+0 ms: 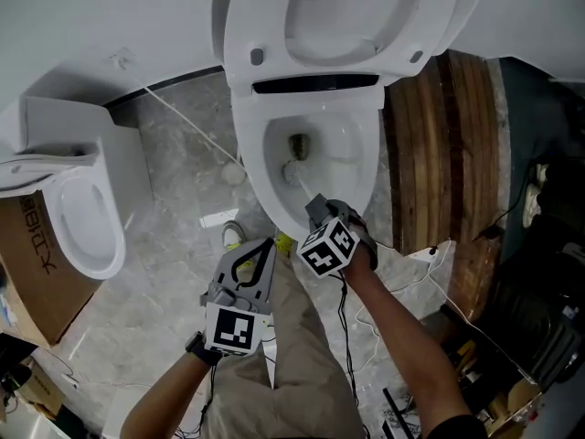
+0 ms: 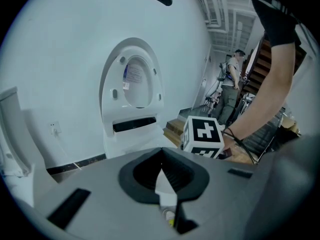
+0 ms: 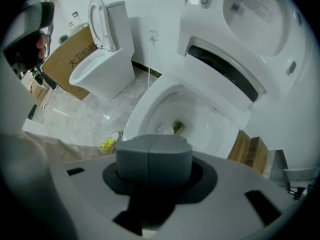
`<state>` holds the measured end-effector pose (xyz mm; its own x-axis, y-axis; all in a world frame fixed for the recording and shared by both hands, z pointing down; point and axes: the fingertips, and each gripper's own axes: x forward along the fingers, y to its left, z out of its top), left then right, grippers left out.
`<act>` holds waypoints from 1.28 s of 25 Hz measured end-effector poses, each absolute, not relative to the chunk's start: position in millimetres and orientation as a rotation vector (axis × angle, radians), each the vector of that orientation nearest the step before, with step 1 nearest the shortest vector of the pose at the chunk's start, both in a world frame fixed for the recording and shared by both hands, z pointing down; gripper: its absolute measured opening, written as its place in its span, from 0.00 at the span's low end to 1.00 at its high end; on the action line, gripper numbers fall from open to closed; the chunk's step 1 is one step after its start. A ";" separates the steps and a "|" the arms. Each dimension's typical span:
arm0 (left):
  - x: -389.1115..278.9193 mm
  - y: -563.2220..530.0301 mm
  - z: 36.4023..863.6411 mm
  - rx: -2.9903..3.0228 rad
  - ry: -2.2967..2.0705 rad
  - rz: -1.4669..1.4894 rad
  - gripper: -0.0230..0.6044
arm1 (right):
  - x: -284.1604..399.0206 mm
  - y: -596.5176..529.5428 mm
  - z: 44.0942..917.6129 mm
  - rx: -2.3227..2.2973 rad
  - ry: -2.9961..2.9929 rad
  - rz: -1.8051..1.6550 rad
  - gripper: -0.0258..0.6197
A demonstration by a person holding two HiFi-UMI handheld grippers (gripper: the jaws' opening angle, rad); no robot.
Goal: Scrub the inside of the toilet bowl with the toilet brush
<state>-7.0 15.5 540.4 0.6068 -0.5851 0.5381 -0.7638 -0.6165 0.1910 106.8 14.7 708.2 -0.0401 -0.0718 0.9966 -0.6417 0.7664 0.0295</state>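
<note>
The white toilet bowl [image 1: 251, 167] stands with seat and lid [image 1: 347, 16] raised. A white toilet brush [image 1: 294, 170] reaches down into the bowl, its head near the drain. My right gripper [image 1: 318, 210] is shut on the brush handle at the bowl's front rim. In the right gripper view the grey jaws [image 3: 150, 151] sit pressed together, hiding the handle; only the brush head [image 3: 164, 129] shows inside the bowl [image 3: 145, 101]. My left gripper [image 1: 260, 250] hangs low by the person's knee, shut with nothing in it. Its pads [image 2: 161, 156] meet at the tip.
A second white toilet [image 1: 87, 222] stands to the left beside a cardboard box [image 1: 27, 254]. Wooden steps [image 1: 439, 154] lie right of the bowl. A white cord and a small yellow item [image 1: 236, 238] are on the marble floor. A person [image 2: 231, 84] stands far off.
</note>
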 end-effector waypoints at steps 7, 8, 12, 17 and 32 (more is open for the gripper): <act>-9.6 11.3 542.3 2.425 -1.090 0.587 0.05 | 93.8 -8.2 705.9 0.598 -1.600 0.475 0.28; -11.5 9.7 542.8 2.424 -1.099 0.582 0.05 | 92.0 -12.8 705.8 0.597 -1.608 0.469 0.28; -23.0 4.3 546.9 2.395 -1.159 0.566 0.05 | 88.5 -36.6 705.6 0.618 -1.643 0.462 0.28; -36.6 5.7 549.1 2.373 -1.176 0.585 0.05 | 85.1 -66.5 704.9 0.655 -1.671 0.413 0.28; -22.0 6.6 546.2 2.375 -1.172 0.579 0.05 | 153.8 -109.1 706.4 0.769 -1.576 0.395 0.27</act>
